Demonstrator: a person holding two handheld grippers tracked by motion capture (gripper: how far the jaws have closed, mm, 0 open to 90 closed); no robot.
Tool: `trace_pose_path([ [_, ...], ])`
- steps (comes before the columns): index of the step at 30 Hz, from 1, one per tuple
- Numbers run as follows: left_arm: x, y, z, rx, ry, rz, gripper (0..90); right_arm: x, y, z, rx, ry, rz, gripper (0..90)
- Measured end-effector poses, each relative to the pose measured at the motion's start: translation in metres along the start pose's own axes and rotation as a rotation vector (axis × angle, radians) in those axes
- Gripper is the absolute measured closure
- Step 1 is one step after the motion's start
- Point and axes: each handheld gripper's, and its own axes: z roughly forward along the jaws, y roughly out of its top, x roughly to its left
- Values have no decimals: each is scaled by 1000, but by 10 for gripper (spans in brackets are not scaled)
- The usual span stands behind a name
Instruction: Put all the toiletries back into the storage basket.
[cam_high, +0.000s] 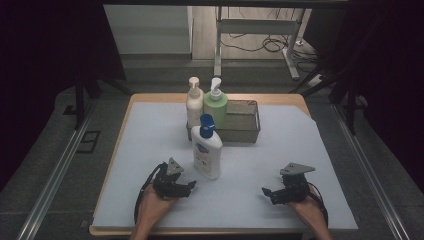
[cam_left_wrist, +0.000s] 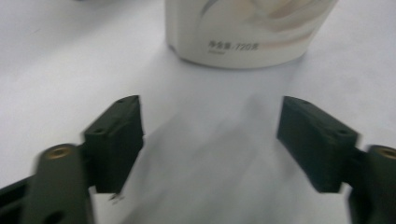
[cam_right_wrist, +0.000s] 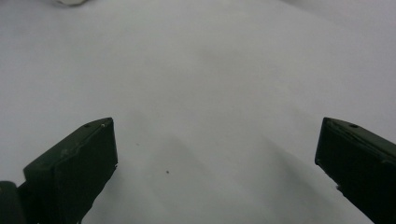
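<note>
Nearest the person, the left gripper (cam_high: 189, 186) sits low on the pale mat (cam_high: 150, 150) at about seven o'clock of the table, its jaws spread wide with nothing between them; in the left gripper view the two black pads stand well apart over bare mat, and the base of the white bottle (cam_left_wrist: 247, 32) stands just beyond their tips, not touched. The right gripper (cam_high: 267, 191) rests at about five o'clock, likewise spread, with plain mat ahead of it in the right gripper view and nothing near its pads. The white bottle with the blue cap (cam_high: 207, 148) stands upright near the middle of the mat, at roughly one o'clock from the left gripper and well apart from the right one. Farther off, at twelve o'clock, a wire basket (cam_high: 245, 131) holds a cream pump bottle (cam_high: 194, 102) and a green pump bottle (cam_high: 216, 102) in its left end, with its right part bare. As I judge it, the step in hand is the approach to the blue-capped bottle, or else a release of it just made. A next grasp would call for bringing the spread jaws forward around the bottle's body, keeping them level so the tall bottle is not tipped, then closing.
</note>
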Motion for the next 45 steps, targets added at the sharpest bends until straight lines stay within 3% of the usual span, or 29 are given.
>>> trace_pose_path([
  [3,2,-4,-1,-4,4,-14,139,3,5,-1,-7,11,-13,0],
  [10,2,-14,0,14,39,-12,124,13,20,-4,-37,47,-24,0],
  [32,4,-16,3,25,32,-23,121,44,79,2,-103,136,-62,0],
  [45,4,-16,3,24,33,-20,121,67,111,12,-119,155,-95,16],
])
